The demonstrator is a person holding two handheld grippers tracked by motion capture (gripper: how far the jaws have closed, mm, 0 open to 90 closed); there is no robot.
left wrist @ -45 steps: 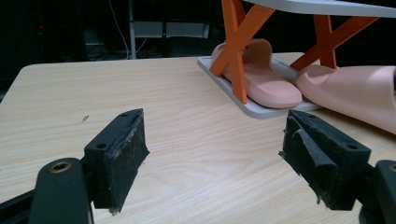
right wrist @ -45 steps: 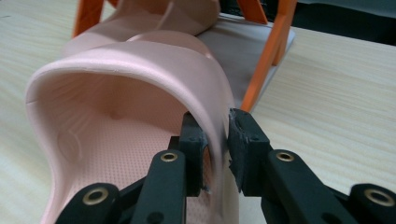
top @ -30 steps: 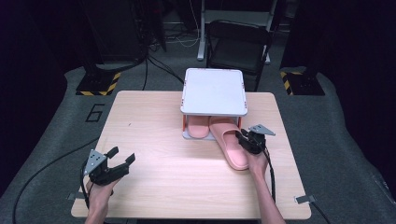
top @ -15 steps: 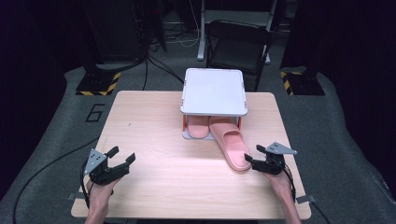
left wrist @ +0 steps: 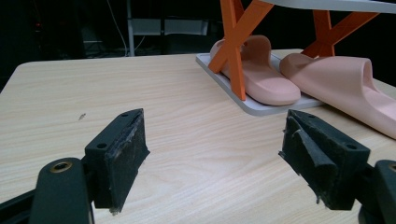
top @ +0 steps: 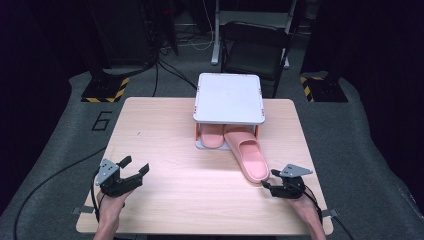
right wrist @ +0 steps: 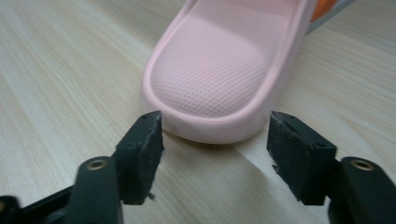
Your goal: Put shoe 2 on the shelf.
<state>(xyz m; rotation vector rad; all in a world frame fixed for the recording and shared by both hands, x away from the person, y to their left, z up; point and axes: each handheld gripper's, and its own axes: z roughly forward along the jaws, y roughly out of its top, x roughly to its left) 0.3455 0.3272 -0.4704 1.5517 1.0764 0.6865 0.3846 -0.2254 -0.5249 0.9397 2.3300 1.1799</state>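
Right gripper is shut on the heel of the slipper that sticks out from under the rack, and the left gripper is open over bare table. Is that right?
Not quite. The right gripper is open, not shut on the slipper: the right gripper view shows its jaws apart, short of the heel, touching nothing. The rest holds: that slipper sticks out from under the rack, and the left gripper is open over bare table.

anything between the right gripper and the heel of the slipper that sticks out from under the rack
Nothing visible. The right gripper sits open just short of the pink slipper's heel, with bare table between its jaws and the heel.
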